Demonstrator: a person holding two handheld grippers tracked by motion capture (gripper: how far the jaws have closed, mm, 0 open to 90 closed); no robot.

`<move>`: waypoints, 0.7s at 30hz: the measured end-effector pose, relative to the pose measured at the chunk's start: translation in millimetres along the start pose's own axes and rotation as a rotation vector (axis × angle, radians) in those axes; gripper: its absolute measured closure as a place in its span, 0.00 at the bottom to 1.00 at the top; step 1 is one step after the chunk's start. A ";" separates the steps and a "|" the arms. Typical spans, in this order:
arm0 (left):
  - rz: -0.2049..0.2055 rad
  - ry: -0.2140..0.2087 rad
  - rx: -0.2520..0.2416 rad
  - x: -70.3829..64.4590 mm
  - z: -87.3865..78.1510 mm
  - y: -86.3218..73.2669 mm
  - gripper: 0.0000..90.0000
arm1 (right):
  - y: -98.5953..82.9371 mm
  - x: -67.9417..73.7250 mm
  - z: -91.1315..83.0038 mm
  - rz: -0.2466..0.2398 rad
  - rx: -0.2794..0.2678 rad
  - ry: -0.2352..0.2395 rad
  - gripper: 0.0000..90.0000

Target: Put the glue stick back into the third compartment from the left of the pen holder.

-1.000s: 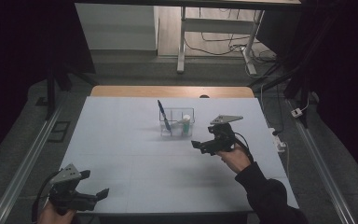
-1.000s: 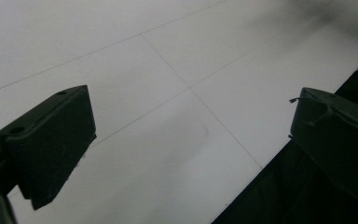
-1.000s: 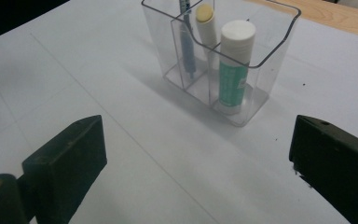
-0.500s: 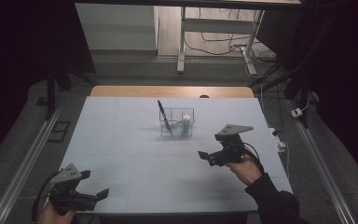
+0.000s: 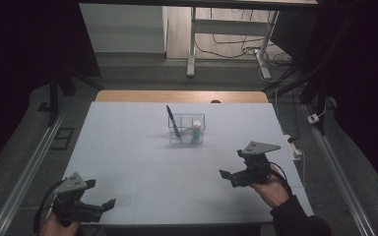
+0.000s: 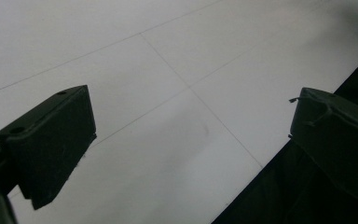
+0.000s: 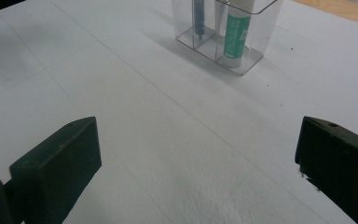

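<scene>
A clear plastic organizer (image 5: pixel 187 129) stands at the middle back of the white table. A blue pen (image 5: pixel 171 120) leans in its left compartment and a green-and-white tube (image 5: pixel 196 131) sits in its right one. My right gripper (image 5: pixel 229 177) hovers open at the front right, well apart from the organizer, with nothing between its fingers. In the right gripper view the gripper (image 7: pixel 196 172) faces the organizer (image 7: pixel 223 42), the pen (image 7: pixel 198 18) and the tube (image 7: pixel 237 39). My left gripper (image 5: pixel 101 193) is open at the front left corner; its own view (image 6: pixel 191 140) looks down on bare table.
The white table cover (image 5: pixel 128 147) reaches a wooden strip (image 5: pixel 177 96) at the back. A white power strip (image 5: pixel 295 150) lies off the right edge. Metal rails (image 5: pixel 29 167) run along both sides. The table's front edge (image 6: pixel 261 168) runs close under the left gripper.
My right gripper has drawn back from beside the organizer toward the front right of the table, staying open. The left gripper has not moved.
</scene>
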State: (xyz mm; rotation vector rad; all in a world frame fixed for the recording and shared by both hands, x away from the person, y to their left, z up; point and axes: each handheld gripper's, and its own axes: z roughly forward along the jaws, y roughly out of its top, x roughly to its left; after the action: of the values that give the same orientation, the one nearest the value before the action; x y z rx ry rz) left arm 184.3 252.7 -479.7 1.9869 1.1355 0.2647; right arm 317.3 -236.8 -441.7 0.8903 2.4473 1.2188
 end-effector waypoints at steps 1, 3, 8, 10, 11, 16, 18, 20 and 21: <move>0.001 -0.001 0.000 -0.1 0.0 0.1 0.00 | -1.8 0.1 -2.6 0.001 -0.002 -0.005 0.00; 0.003 0.000 0.001 -0.4 0.1 0.2 0.00 | -5.8 0.0 -7.8 0.009 -0.001 -0.012 0.00; 0.005 0.003 0.001 -0.5 0.3 0.4 0.00 | -17.5 -3.3 -19.1 0.034 -0.002 -0.026 0.00; 0.004 0.002 0.001 -0.4 0.3 0.5 0.00 | -22.4 -4.6 -23.2 0.045 -0.001 -0.036 0.00; 0.005 0.003 0.000 -0.4 0.3 0.5 0.00 | -24.7 -5.1 -25.4 0.051 0.004 -0.038 0.00; 0.003 0.004 -0.001 -0.2 0.2 0.5 0.00 | -36.2 -7.7 -36.1 0.073 0.009 -0.069 0.00; 0.002 0.005 -0.001 -0.2 0.1 0.4 0.00 | -40.5 -8.7 -40.5 0.080 0.010 -0.080 0.00; 0.001 0.006 -0.002 -0.1 0.0 0.4 0.00 | -44.6 -9.3 -45.1 0.090 0.011 -0.090 0.00; -0.001 0.005 -0.003 -0.1 0.0 0.3 0.00 | -47.0 -9.7 -47.0 0.096 0.007 -0.091 0.00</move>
State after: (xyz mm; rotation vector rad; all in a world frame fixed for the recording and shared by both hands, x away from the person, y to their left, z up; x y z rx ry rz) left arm 184.5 252.5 -479.4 1.9842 1.1387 0.2708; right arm 283.1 -293.9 -450.4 1.0520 2.3635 1.1736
